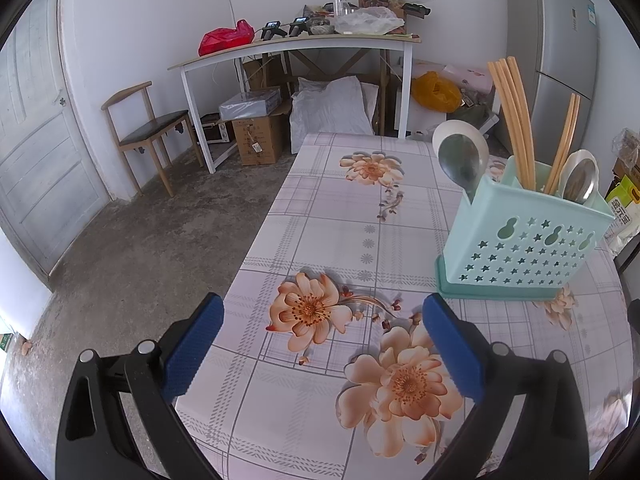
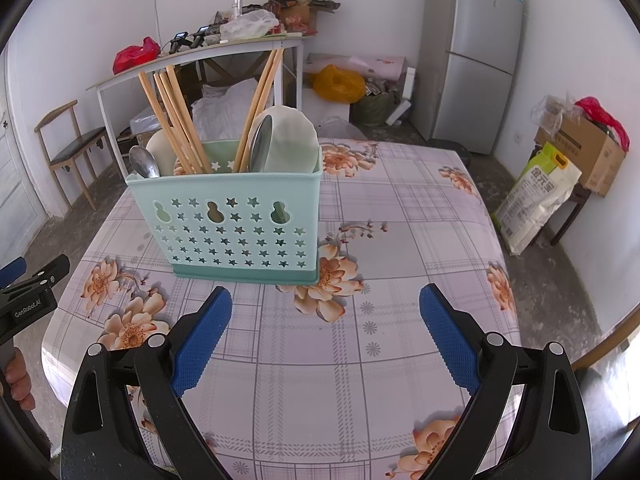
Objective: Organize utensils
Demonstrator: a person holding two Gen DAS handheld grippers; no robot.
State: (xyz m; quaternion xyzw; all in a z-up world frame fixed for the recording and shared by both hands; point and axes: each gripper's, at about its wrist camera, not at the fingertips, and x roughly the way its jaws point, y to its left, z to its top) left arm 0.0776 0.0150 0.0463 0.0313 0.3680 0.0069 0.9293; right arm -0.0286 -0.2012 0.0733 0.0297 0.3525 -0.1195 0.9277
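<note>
Utensil holder (image 2: 240,224) upright on table (image 2: 400,240) | left claw (image 1: 322,316) wide, empty | right claw (image 2: 326,308) wide, empty, level

utensil holder (image 2: 240,232): mint plastic, matt, pierced with stars
chopsticks (image 2: 176,120): pale wood, smooth
spoons (image 2: 144,162): dull metal; white ones glossy
tablecloth (image 2: 400,240): glossy, smooth, flower-printed
gripper pads (image 2: 200,344): blue, textured
floor (image 1: 140,248): rough concrete

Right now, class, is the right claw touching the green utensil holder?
Apart. The right wrist view shows the right claw open, with bare flowered tablecloth between its blue fingertips and the base of the utensil holder.
</note>
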